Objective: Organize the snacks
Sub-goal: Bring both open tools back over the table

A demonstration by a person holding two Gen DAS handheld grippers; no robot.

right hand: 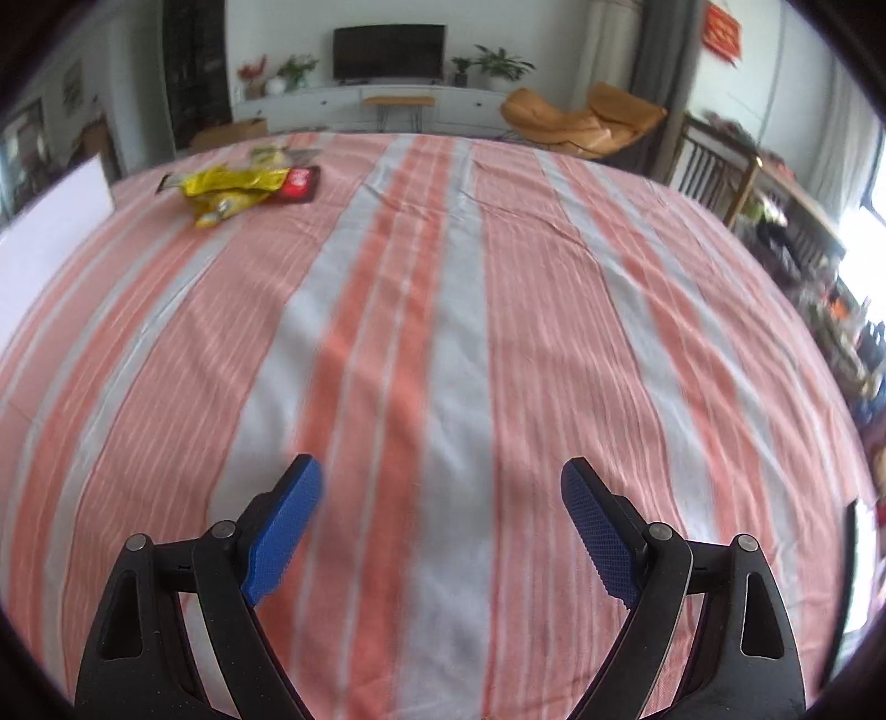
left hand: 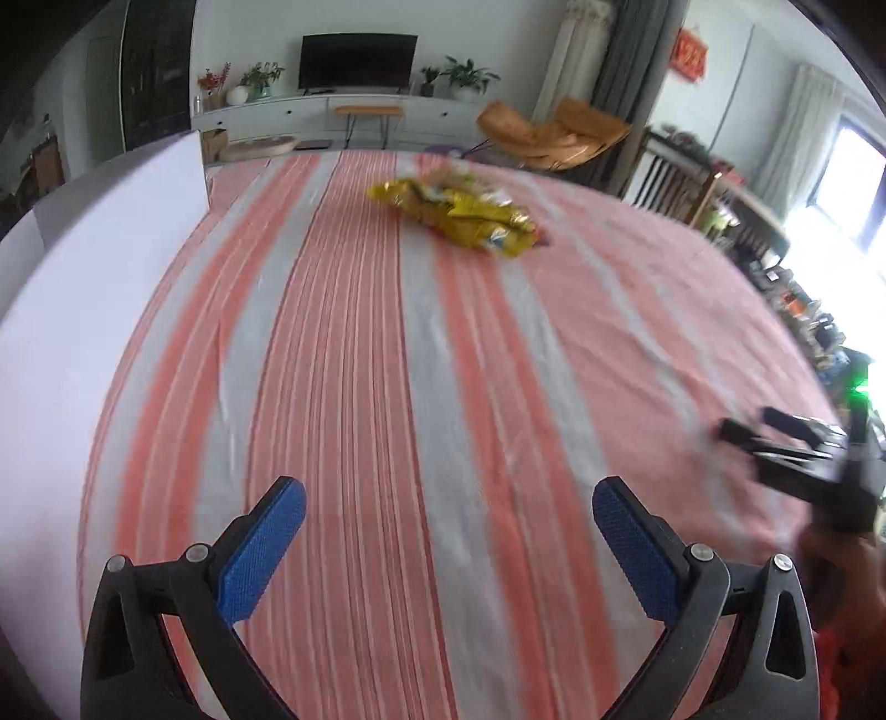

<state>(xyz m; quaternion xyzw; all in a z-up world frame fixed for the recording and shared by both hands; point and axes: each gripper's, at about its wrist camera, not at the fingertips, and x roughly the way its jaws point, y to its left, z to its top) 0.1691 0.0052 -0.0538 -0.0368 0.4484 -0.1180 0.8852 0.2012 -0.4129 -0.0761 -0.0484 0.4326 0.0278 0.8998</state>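
Hovering: left gripper (left hand: pixel 448 495) open, empty.

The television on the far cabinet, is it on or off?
Off, apparently: the television screen is uniformly dark in both wrist views, with no picture or glow.

Yellow snack bags (left hand: pixel 465 213); red packet (right hand: pixel 300 184); cloth (right hand: pixel 443 332) striped salmon-pink, grey, white; blue pads (left hand: pixel 260 554).

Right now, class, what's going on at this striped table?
A person holds two grippers above a striped cloth. The left gripper and right gripper are both open and hold nothing. The snacks, yellow bags and a red packet, lie in a loose pile at the far end, untouched. A white board stands by the left edge. No sorting has begun.
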